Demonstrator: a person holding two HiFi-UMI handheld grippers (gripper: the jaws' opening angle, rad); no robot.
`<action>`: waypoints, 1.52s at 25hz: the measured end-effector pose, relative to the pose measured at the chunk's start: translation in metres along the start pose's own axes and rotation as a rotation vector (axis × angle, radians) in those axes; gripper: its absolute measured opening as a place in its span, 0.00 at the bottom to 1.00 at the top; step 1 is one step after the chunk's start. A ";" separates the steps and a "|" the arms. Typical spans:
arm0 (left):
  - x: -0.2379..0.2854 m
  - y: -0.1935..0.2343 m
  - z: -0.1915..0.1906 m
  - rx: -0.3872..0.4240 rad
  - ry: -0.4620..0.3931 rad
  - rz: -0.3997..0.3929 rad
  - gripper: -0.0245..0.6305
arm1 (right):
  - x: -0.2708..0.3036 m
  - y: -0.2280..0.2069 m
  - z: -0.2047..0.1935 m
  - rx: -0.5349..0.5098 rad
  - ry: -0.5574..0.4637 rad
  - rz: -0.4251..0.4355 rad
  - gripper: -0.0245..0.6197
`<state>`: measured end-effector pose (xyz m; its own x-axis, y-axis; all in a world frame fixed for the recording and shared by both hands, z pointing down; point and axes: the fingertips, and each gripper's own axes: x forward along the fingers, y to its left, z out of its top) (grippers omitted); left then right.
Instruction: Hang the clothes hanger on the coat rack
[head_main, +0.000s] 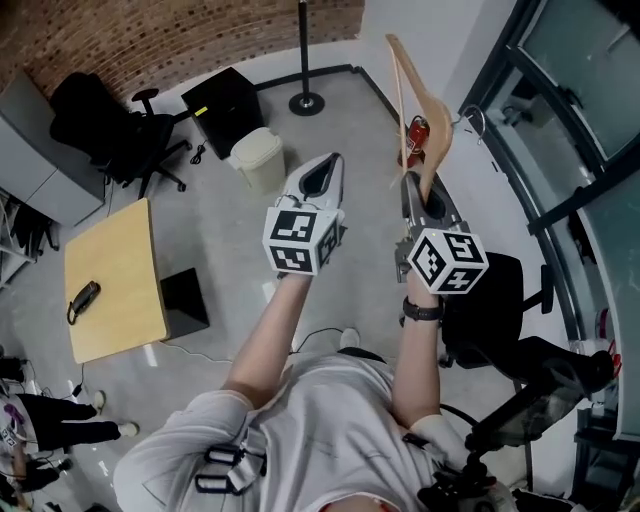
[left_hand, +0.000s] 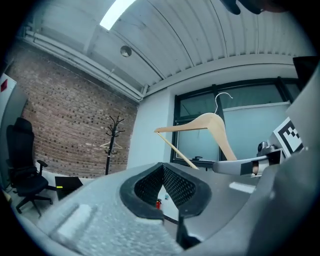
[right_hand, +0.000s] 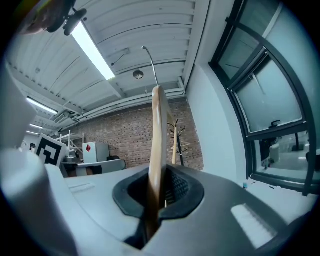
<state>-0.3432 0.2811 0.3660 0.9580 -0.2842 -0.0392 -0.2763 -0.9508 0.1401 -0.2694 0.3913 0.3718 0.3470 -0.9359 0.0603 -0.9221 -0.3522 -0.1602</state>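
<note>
- The pale wooden clothes hanger with a wire hook (right_hand: 156, 130) stands upright in the right tongs (right_hand: 159, 176). They are clamped on the end of one arm, far from the hook, so it could twist or slip in the pads.
- The black branching coat rack (left_hand: 113, 135) by the brick wall (left_hand: 65, 115) is well apart from it. Another pale hanger (left_hand: 111, 146) seems to hang there, and the hook might snag it or miss a branch.
- The left tongs (left_hand: 162, 169) are together with nothing in them, so they give no steadying.
</note>
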 end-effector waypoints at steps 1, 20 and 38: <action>0.013 -0.010 -0.005 0.001 0.010 -0.003 0.04 | -0.002 -0.012 0.002 0.000 0.000 0.005 0.05; 0.211 -0.065 -0.039 -0.030 0.055 -0.133 0.04 | 0.064 -0.178 0.000 0.039 0.035 -0.024 0.05; 0.466 0.067 -0.025 -0.029 0.049 -0.149 0.04 | 0.333 -0.298 0.038 0.011 0.072 0.076 0.05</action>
<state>0.0863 0.0880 0.3820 0.9910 -0.1331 -0.0135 -0.1291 -0.9779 0.1646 0.1274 0.1846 0.4020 0.2628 -0.9575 0.1186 -0.9430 -0.2809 -0.1782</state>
